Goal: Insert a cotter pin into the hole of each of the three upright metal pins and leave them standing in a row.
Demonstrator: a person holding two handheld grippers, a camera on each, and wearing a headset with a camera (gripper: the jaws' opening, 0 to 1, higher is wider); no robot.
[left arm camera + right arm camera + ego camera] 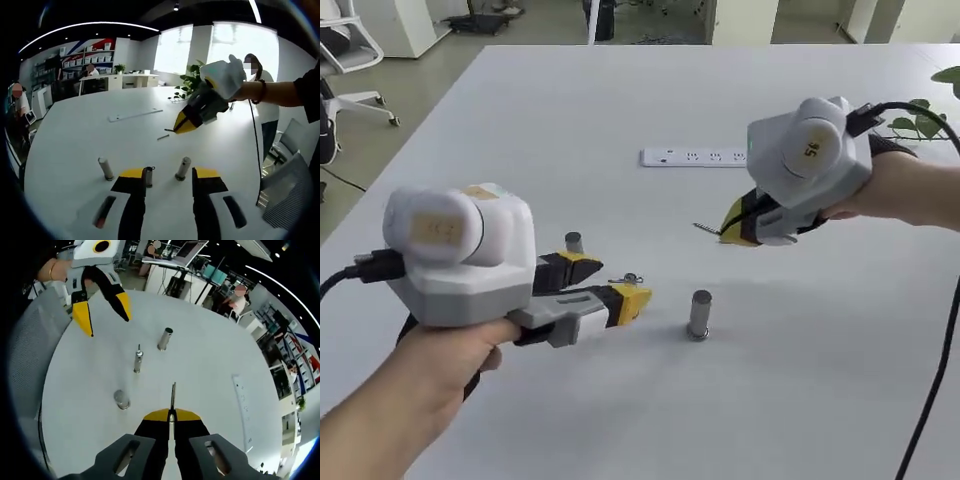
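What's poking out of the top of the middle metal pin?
A small cotter pin goes through the top of the middle metal pin, with its end sticking out at the side. The part inside the hole is covered by the metal, so it can't be seen.

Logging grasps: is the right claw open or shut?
Shut: the right claw pinches a cotter pin, jaws together.
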